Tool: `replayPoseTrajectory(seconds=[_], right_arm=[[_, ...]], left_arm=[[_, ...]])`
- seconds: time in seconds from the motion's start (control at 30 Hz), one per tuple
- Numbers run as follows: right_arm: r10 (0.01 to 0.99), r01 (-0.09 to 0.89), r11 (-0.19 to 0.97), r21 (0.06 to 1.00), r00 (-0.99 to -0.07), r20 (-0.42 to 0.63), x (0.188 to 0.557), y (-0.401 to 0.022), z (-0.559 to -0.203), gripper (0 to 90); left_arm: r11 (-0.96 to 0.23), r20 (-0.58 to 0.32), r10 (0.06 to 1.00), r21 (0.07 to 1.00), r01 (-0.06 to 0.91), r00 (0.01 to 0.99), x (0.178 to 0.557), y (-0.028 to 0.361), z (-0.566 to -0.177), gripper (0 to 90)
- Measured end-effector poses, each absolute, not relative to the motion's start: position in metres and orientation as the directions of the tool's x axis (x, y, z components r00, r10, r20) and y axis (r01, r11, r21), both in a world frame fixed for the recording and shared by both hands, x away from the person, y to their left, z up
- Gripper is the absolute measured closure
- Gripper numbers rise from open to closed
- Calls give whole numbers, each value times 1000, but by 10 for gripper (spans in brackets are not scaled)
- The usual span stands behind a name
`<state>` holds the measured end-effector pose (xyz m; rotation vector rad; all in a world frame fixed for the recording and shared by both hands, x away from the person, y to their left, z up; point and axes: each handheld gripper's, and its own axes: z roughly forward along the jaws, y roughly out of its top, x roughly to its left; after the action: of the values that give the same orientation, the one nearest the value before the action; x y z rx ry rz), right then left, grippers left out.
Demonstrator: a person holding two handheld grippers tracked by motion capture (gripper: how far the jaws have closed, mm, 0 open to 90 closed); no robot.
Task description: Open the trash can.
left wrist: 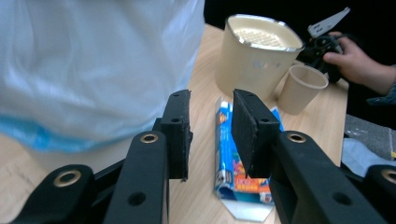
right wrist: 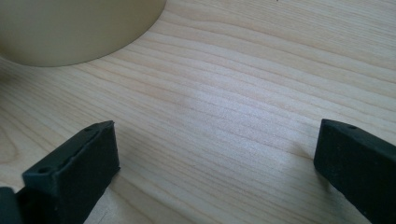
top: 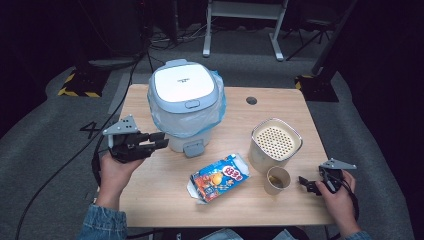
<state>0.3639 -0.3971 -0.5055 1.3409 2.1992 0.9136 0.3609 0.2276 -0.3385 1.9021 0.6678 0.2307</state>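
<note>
A white lidded bin (top: 184, 102) lined with a pale blue plastic bag stands at the back left of the wooden table (top: 150, 195). My left gripper (top: 157, 140) hovers just left of its base, jaws open a little with nothing between them. In the left gripper view the bag (left wrist: 93, 60) looms at the left, beyond the left gripper (left wrist: 212, 100). A flattened blue and orange snack carton (top: 220, 178) lies in the middle front. My right gripper (top: 306, 184) rests open at the right front, beside a paper cup (top: 278, 180). Bare wood shows between the wide jaws of the right gripper (right wrist: 215, 154).
A beige container (top: 275, 145) with a perforated lid stands behind the paper cup. The left gripper view shows the carton (left wrist: 238, 158), container (left wrist: 257, 56), cup (left wrist: 303, 86) and the other hand (left wrist: 355, 60). A beige rounded base (right wrist: 70, 28) sits ahead of the right jaws.
</note>
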Motion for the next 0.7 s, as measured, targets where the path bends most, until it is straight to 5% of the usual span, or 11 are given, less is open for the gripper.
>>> replayPoseTrajectory(seconds=[0.7], right_arm=[[883, 617, 334, 713, -470, -7, 365, -398, -506, 1]], left_arm=[[-306, -117, 454, 911, 278, 883, 409, 212, -276, 878]])
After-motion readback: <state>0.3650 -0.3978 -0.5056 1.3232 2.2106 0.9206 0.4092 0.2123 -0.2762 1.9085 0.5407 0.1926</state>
